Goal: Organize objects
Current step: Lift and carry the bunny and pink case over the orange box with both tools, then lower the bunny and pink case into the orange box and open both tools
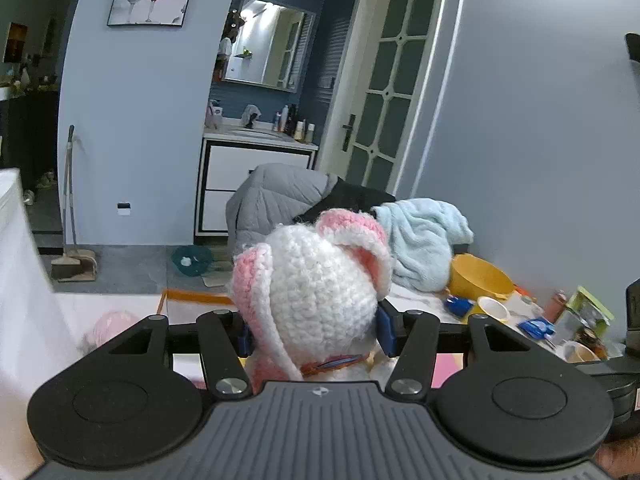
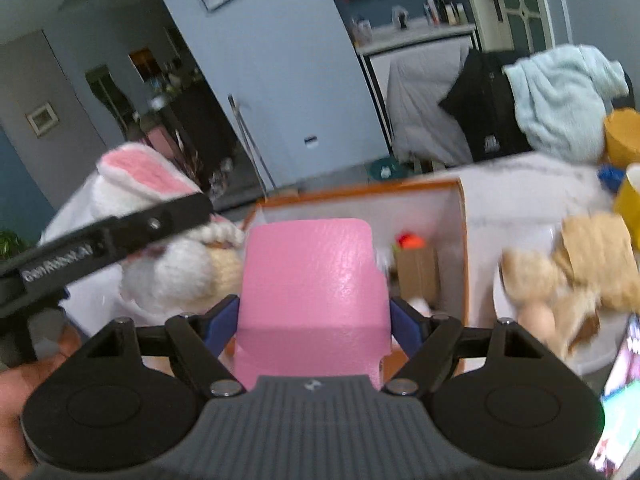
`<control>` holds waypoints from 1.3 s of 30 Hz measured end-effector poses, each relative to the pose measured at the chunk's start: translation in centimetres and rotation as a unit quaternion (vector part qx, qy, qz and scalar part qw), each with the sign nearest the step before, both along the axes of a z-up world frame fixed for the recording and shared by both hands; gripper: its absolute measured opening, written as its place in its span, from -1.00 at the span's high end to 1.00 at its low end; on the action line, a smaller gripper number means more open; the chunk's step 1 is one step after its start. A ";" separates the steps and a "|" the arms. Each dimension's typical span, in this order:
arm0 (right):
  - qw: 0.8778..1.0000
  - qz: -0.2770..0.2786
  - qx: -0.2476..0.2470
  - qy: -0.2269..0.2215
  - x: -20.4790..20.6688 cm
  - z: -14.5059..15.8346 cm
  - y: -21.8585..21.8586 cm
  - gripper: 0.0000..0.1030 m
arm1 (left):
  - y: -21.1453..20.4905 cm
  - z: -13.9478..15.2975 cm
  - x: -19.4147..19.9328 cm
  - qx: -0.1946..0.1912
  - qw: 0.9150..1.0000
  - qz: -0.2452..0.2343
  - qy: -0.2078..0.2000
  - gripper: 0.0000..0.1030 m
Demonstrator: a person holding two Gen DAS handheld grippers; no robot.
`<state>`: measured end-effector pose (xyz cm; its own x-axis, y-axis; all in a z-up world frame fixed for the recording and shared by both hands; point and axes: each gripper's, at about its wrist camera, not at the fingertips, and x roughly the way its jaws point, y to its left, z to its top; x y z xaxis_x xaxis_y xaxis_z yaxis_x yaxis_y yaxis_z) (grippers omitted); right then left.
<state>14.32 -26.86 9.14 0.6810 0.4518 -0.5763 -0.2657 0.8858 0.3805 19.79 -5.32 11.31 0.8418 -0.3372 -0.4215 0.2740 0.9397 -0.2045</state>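
Mid-task, I judge: my left gripper (image 1: pixel 314 334) clamps the crocheted bunny (image 1: pixel 316 280), my right gripper (image 2: pixel 314 320) the pink case (image 2: pixel 312 280) over the orange-rimmed box (image 2: pixel 464 232), while the tan plush (image 2: pixel 568 276) beside the box waits.

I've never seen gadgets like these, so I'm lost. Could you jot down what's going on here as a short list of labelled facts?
Left gripper: shut on the crocheted bunny, white with pink ears
Right gripper: shut on the pink case
Below the case: an orange-edged box, open, with a few small items inside
Beside the box: a tan plush toy on the white table
Further back: a light blue towel and a yellow bowl
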 end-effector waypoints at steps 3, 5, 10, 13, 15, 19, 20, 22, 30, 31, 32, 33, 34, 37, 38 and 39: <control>1.000 -0.016 -0.005 -0.006 2.6 0.0 0.4 -0.55 | -0.5 -0.3 2.3 0.006 1.000 0.011 0.011 -0.24; 1.000 -0.025 -0.015 -0.009 4.3 -0.3 0.8 -0.55 | -0.7 -0.6 3.5 0.017 1.000 0.020 0.016 -0.24; 0.998 -0.041 -0.043 -0.004 8.2 -2.0 1.9 -0.55 | -0.5 -1.8 6.1 0.035 0.998 0.037 0.033 -0.24; 0.997 -0.049 -0.051 0.000 9.8 -3.5 2.4 -0.55 | -0.3 -3.0 7.0 0.032 0.998 0.044 0.042 -0.24; 0.997 -0.055 -0.049 0.003 10.4 -4.5 2.5 -0.55 | -0.1 -4.1 7.6 0.031 0.997 0.050 0.051 -0.24; 0.997 -0.054 -0.058 0.015 11.4 -6.8 3.5 -0.55 | -0.1 -6.9 8.7 0.061 0.992 0.068 0.093 -0.24; 0.996 -0.052 -0.070 0.013 11.5 -7.2 3.9 -0.55 | -0.1 -7.3 8.7 0.067 0.991 0.069 0.097 -0.24; 0.995 -0.052 -0.089 0.010 11.7 -8.0 4.5 -0.55 | 0.1 -8.2 8.7 0.073 0.989 0.072 0.105 -0.24; 0.994 -0.044 -0.104 0.011 12.0 -9.7 5.3 -0.55 | 0.5 -10.4 9.2 0.074 0.985 0.074 0.135 -0.25; 0.993 -0.041 -0.111 0.011 11.9 -9.7 5.5 -0.55 | 0.5 -10.4 9.4 0.074 0.985 0.076 0.138 -0.26; 0.992 -0.039 -0.119 0.010 12.0 -9.7 5.7 -0.55 | 0.5 -10.6 9.5 0.072 0.984 0.077 0.142 -0.27; 0.991 -0.037 -0.127 0.008 12.0 -9.7 5.9 -0.55 | 0.6 -10.7 9.5 0.069 0.984 0.079 0.145 -0.28; 0.990 -0.035 -0.133 0.008 12.1 -9.7 6.1 -0.55 | 0.7 -10.9 9.6 0.067 0.983 0.079 0.148 -0.31; 0.987 -0.030 -0.156 0.023 12.3 -9.9 6.7 -0.56 | 1.0 -11.5 9.9 0.066 0.980 0.078 0.169 -0.43; 0.985 -0.030 -0.165 0.027 12.3 -10.0 6.9 -0.56 | 0.9 -11.7 9.9 0.071 0.979 0.077 0.176 -0.46; 0.984 -0.030 -0.172 0.025 12.2 -10.0 7.1 -0.58 | 0.9 -11.7 9.9 0.076 0.978 0.076 0.179 -0.46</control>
